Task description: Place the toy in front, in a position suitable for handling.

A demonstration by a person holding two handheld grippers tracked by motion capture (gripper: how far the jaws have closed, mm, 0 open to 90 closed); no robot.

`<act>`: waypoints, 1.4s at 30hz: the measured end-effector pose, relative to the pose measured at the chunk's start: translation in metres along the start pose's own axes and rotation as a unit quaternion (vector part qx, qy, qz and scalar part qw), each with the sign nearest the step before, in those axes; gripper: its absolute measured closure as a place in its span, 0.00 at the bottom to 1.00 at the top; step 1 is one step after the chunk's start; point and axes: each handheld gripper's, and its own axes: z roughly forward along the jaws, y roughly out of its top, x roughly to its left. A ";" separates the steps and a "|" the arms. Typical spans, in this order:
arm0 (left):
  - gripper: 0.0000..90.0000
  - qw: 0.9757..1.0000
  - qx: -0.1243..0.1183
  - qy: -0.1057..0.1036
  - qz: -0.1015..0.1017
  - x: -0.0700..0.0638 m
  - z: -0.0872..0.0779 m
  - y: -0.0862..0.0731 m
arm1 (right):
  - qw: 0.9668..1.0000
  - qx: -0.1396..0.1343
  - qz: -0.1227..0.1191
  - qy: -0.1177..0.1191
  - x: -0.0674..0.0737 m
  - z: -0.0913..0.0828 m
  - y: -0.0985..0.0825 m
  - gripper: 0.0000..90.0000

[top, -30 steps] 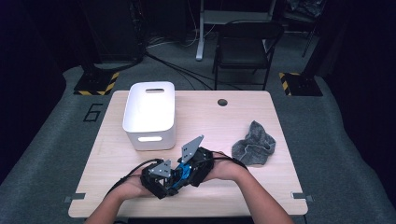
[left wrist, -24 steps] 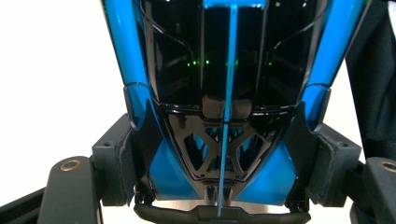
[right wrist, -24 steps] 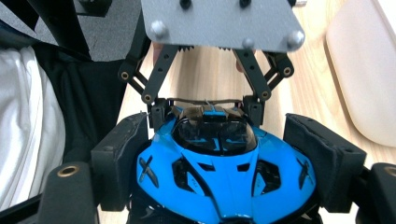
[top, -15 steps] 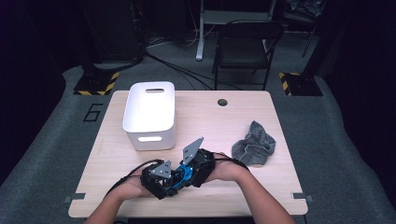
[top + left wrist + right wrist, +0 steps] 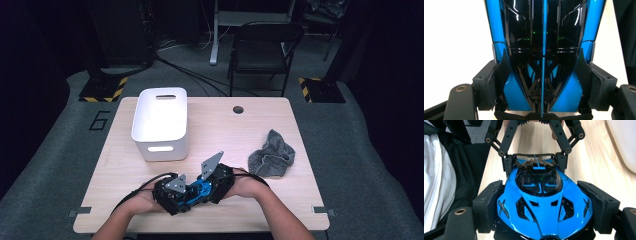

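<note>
Thing in hand: a blue toy car (image 5: 544, 207) with a glossy black roof, held between both grippers just above the near edge of the table (image 5: 240, 135), in front of the person.
Left gripper (image 5: 541, 92): its pads sit against the car's two flanks at one end; it pinches the body from both sides, jaws spread wide to take the car's width.
Right gripper (image 5: 541, 215): it takes the other end the same way, pads close against the fenders; the left pad seems to touch, while the right pad may stand a hair off, so the grip looks firm but cannot be confirmed on that side.
Handling: judged a light, stiff plastic shell. The lacquered surface looks slippery, so soft pads on the flat flanks are the best hold; the thin rear wing and small trim look breakable and should be spared.
Where to hold: low on the sides, near the wheel arches, not on the curved roof.
Nearby: a white bin (image 5: 161, 122) stands beyond, to the left, well apart; a grey cloth (image 5: 271, 155) lies to the right, near the right hand (image 5: 247, 186).
In the way: nothing lies between the car and the bin; the trailing cables could snag.
</note>
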 end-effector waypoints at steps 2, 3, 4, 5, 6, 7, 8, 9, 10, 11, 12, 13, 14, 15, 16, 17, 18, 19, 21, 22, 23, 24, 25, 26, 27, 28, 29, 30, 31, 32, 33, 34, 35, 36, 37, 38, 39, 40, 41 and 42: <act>0.28 1.000 0.003 0.003 0.000 0.000 0.001 0.000 | 1.000 -0.001 -0.001 -0.002 0.000 0.002 -0.002 0.25; 0.28 1.000 0.002 -0.001 -0.001 0.000 0.002 0.000 | 1.000 0.000 0.000 -0.001 0.000 0.002 -0.004 0.25; 0.28 1.000 0.005 -0.002 0.000 0.000 0.002 0.000 | 1.000 -0.002 0.002 -0.001 0.000 0.003 -0.006 0.25; 0.28 1.000 0.006 0.001 0.000 0.000 0.003 0.000 | 1.000 -0.002 0.002 0.000 0.000 0.003 -0.007 0.25; 0.28 1.000 0.007 -0.003 0.000 0.000 0.003 0.000 | 1.000 -0.002 0.002 0.000 0.000 0.003 -0.007 0.25; 0.27 1.000 0.011 -0.002 0.001 0.000 0.003 0.000 | 1.000 -0.001 0.004 -0.001 0.000 0.004 -0.008 0.25; 0.27 1.000 0.008 -0.002 0.001 0.000 0.004 -0.001 | 1.000 -0.001 0.003 0.000 0.000 0.004 -0.009 0.25; 0.27 1.000 0.009 -0.002 0.001 0.000 0.004 -0.001 | 1.000 0.000 0.005 -0.002 0.001 0.005 -0.009 0.25; 0.27 1.000 0.010 -0.005 0.001 0.000 0.004 -0.001 | 1.000 -0.001 0.004 -0.001 0.000 0.005 -0.010 0.25; 0.27 1.000 0.010 -0.005 0.002 0.001 0.004 -0.001 | 1.000 -0.003 0.005 0.000 0.000 0.005 -0.011 0.25; 0.27 1.000 0.010 -0.005 0.003 0.001 0.004 -0.001 | 1.000 -0.004 0.005 -0.001 0.000 0.005 -0.011 0.25; 0.27 1.000 0.010 -0.004 0.004 0.001 0.004 -0.001 | 1.000 -0.004 0.003 -0.002 0.000 0.005 -0.011 0.25; 0.27 1.000 0.009 -0.004 0.003 0.000 0.004 -0.001 | 1.000 -0.004 0.006 -0.003 0.001 0.005 -0.012 0.25; 0.27 1.000 0.009 0.000 0.003 0.000 0.005 -0.001 | 1.000 -0.004 0.005 -0.004 0.001 0.005 -0.012 0.25; 0.27 1.000 0.007 -0.001 0.002 0.000 0.005 -0.001 | 1.000 -0.004 0.005 -0.004 0.001 0.005 -0.012 0.25; 0.27 1.000 0.008 -0.002 0.002 0.000 0.005 -0.001 | 1.000 -0.003 0.004 -0.002 0.001 0.005 -0.012 0.25; 0.27 1.000 0.009 -0.002 0.001 0.000 0.005 -0.001 | 1.000 -0.002 0.003 -0.002 0.000 0.005 -0.013 0.25; 0.27 1.000 0.008 -0.002 0.000 0.000 0.005 -0.001 | 1.000 -0.003 0.004 -0.003 0.001 0.005 -0.013 0.25; 0.26 1.000 0.008 -0.007 -0.005 0.001 0.005 -0.002 | 1.000 -0.003 0.003 -0.004 0.001 0.005 -0.014 0.25; 0.25 1.000 0.012 -0.004 -0.009 0.001 0.004 -0.002 | 1.000 -0.002 0.002 -0.007 0.002 0.005 -0.014 0.26; 0.25 1.000 0.009 -0.009 -0.012 0.002 0.005 -0.003 | 1.000 0.000 0.003 -0.008 0.002 0.005 -0.014 0.26; 0.24 1.000 0.008 -0.013 -0.014 0.002 0.005 -0.004 | 1.000 -0.001 0.002 -0.008 0.001 0.005 -0.015 0.26; 0.24 1.000 0.008 -0.014 -0.015 0.002 0.005 -0.004 | 1.000 -0.001 0.004 -0.009 0.002 0.005 -0.016 0.26; 0.24 1.000 0.009 -0.011 -0.014 0.002 0.004 -0.005 | 1.000 -0.001 0.005 -0.007 0.002 0.005 -0.016 0.26; 0.24 1.000 0.008 -0.013 -0.014 0.002 0.004 -0.005 | 1.000 -0.002 0.005 -0.004 0.002 0.005 -0.017 0.26; 0.24 1.000 0.011 -0.009 -0.014 0.002 0.003 -0.006 | 1.000 -0.002 0.005 -0.005 0.002 0.005 -0.017 0.26; 0.24 1.000 0.015 -0.002 -0.013 0.002 0.003 -0.006 | 1.000 -0.004 0.005 -0.006 0.002 0.004 -0.018 0.27; 0.23 1.000 0.014 -0.001 -0.014 0.002 0.003 -0.007 | 1.000 -0.007 0.007 -0.002 0.002 0.003 -0.019 0.28; 0.23 1.000 0.015 -0.003 -0.015 0.003 0.002 -0.008 | 1.000 -0.008 0.005 -0.006 0.003 0.003 -0.020 0.28; 0.23 1.000 0.015 -0.002 -0.014 0.003 0.002 -0.008 | 1.000 -0.008 0.004 -0.008 0.003 0.003 -0.020 0.28; 0.23 1.000 0.012 -0.002 -0.013 0.002 0.003 -0.008 | 1.000 -0.010 0.005 -0.007 0.003 0.003 -0.021 0.28; 0.24 1.000 0.014 0.000 -0.009 0.001 0.003 -0.007 | 1.000 -0.011 0.006 -0.007 0.003 0.004 -0.022 0.28; 0.24 1.000 0.012 0.001 -0.007 0.001 0.004 -0.007 | 1.000 -0.009 0.008 -0.006 0.004 0.004 -0.023 0.28; 0.24 1.000 0.012 0.000 -0.006 0.001 0.004 -0.007 | 1.000 -0.010 0.008 -0.005 0.003 0.004 -0.025 0.28; 0.24 1.000 0.012 0.000 -0.005 0.001 0.004 -0.007 | 1.000 -0.008 0.009 -0.004 0.003 0.005 -0.026 0.28; 0.24 1.000 0.012 0.003 -0.003 0.001 0.004 -0.007 | 1.000 -0.007 0.014 -0.003 0.003 0.005 -0.027 0.28; 0.24 1.000 0.013 -0.001 -0.002 0.000 0.003 -0.007 | 1.000 -0.007 0.013 -0.003 0.003 0.006 -0.028 0.28; 0.25 1.000 0.011 -0.001 0.003 0.000 0.003 -0.007 | 1.000 -0.008 0.016 0.000 0.003 0.006 -0.029 0.28; 0.25 1.000 0.014 0.000 0.006 0.000 0.003 -0.007 | 1.000 -0.009 0.016 0.003 0.002 0.007 -0.030 0.28; 0.25 1.000 0.011 -0.002 0.011 0.000 0.003 -0.007 | 1.000 -0.008 0.018 0.003 0.002 0.007 -0.031 0.28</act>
